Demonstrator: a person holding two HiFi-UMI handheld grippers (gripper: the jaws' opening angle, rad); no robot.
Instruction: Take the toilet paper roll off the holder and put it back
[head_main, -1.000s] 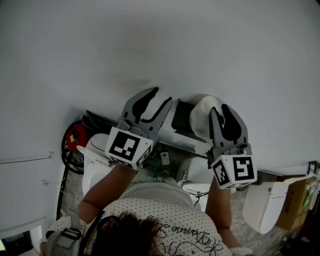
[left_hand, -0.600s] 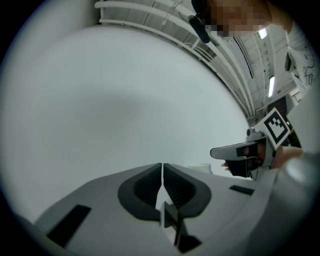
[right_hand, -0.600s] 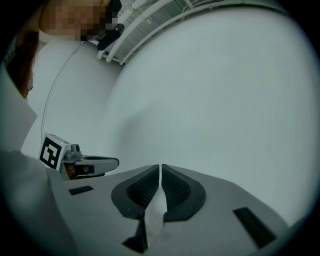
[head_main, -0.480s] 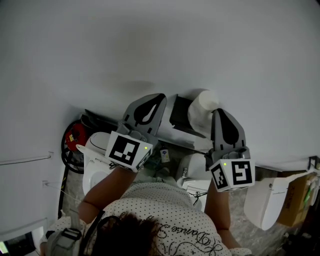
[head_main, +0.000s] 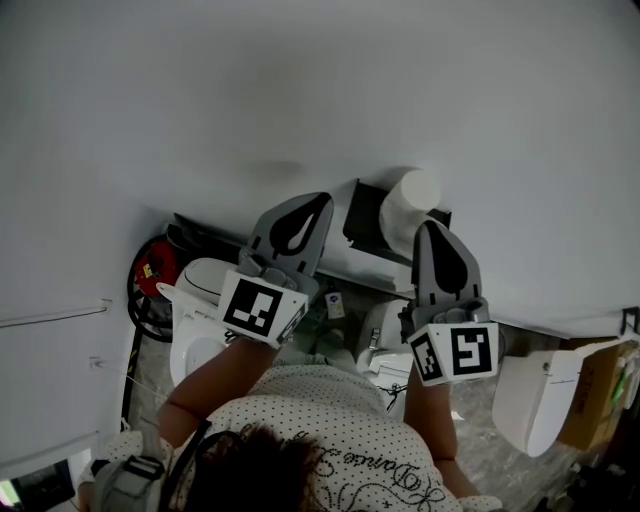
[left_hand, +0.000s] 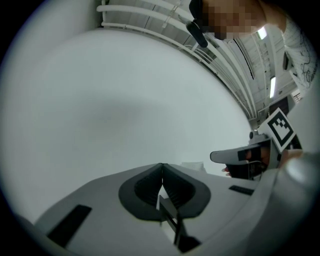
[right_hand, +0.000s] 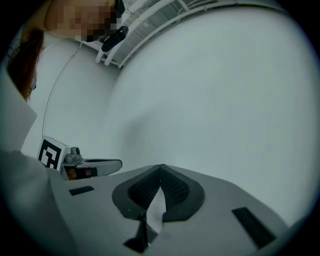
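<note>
Nearest is the person's dotted shirt (head_main: 330, 420), with a line of looping script across it that seems to start with "Dance"; the rest is too small to read. The cubes on both tools carry only black-and-white square patterns, no words. I can read no brand or label on anything else. Just beyond, the left tool (head_main: 320, 204) is closed with its pads meeting and nothing between them. The right tool (head_main: 430, 228) is likewise closed and empty. Each tool's own camera looks only at bare white wall (head_main: 300, 90). Past the right tool's tip, the toilet paper roll (head_main: 408, 203) sits on its dark holder (head_main: 360, 213) against that wall, apart from both tools as far as I can tell. The main risk is going in for the roll with the pads together, which would only nudge or dent the soft paper instead of gripping it. Since neither tool points at the roll, a blind reach could knock the holder or scrape the wall. A weak pinch on the outer layer could unwind a sheet or let the roll slip. A toilet (head_main: 195, 300) lies below, so a dropped roll might land in or beside it.
</note>
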